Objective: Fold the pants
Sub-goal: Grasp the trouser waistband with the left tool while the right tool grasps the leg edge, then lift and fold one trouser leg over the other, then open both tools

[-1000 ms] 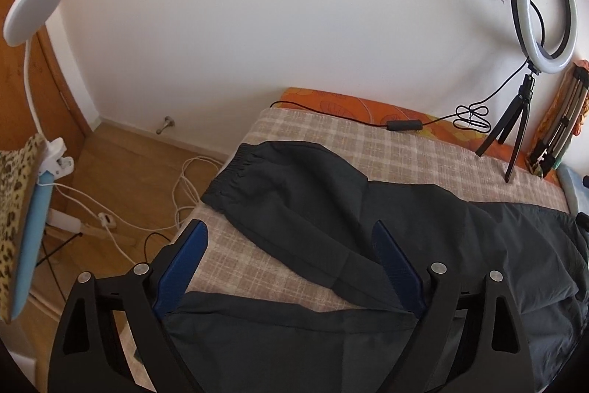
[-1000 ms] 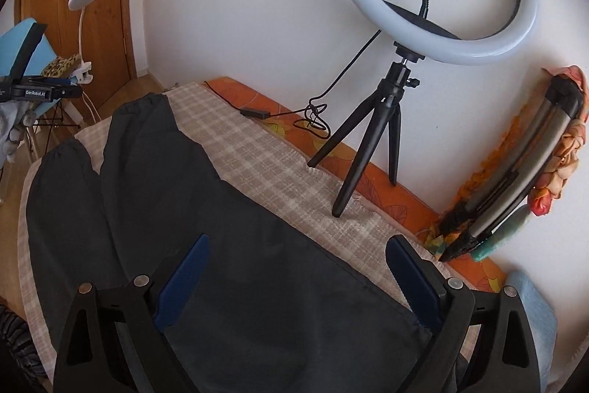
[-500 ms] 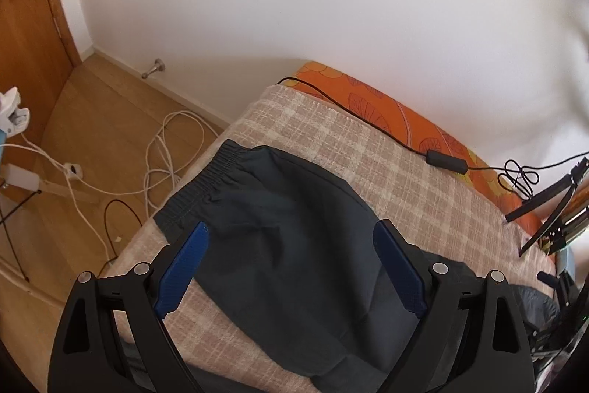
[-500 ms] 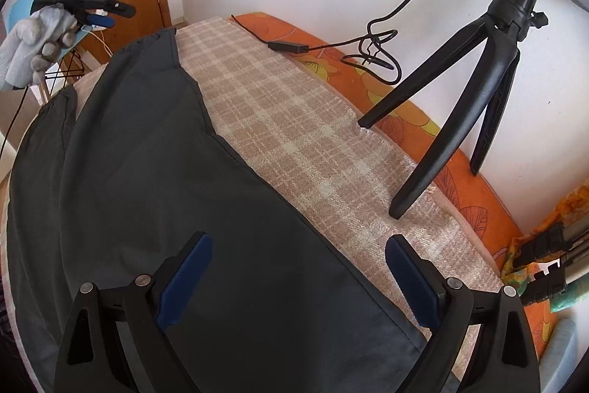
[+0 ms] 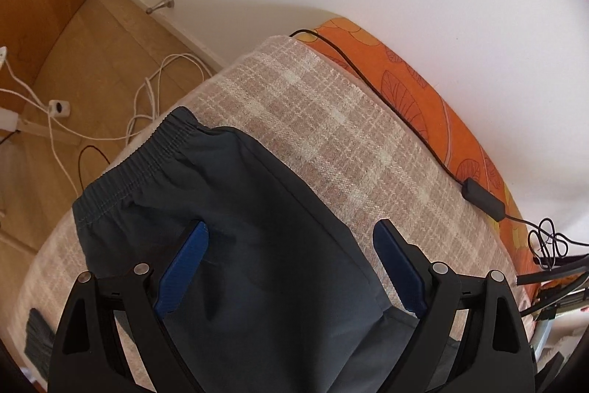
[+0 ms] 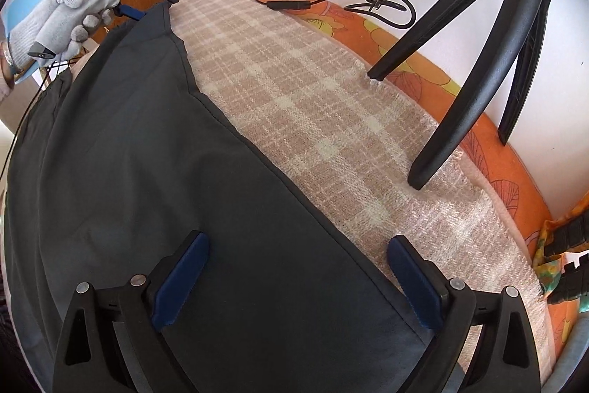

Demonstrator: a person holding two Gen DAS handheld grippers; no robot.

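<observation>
The pants [image 5: 235,209] are dark grey, smooth woven fabric with a gathered, ribbed elastic waistband [image 5: 143,164]. They lie flat on the beige plaid blanket [image 5: 331,135], a coarse weave covering the bed. Their long axis runs along the blanket's length, with the waistband at the end farthest from the black tripod [image 6: 478,69]. The left gripper [image 5: 291,267] hangs above the waist section, jaws wide apart, holding nothing. The right gripper [image 6: 298,279] hangs over the pants' edge, jaws equally spread, empty.

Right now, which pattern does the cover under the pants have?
The woven bed cover has a beige-and-cream plaid pattern; the right wrist view shows it best.
</observation>
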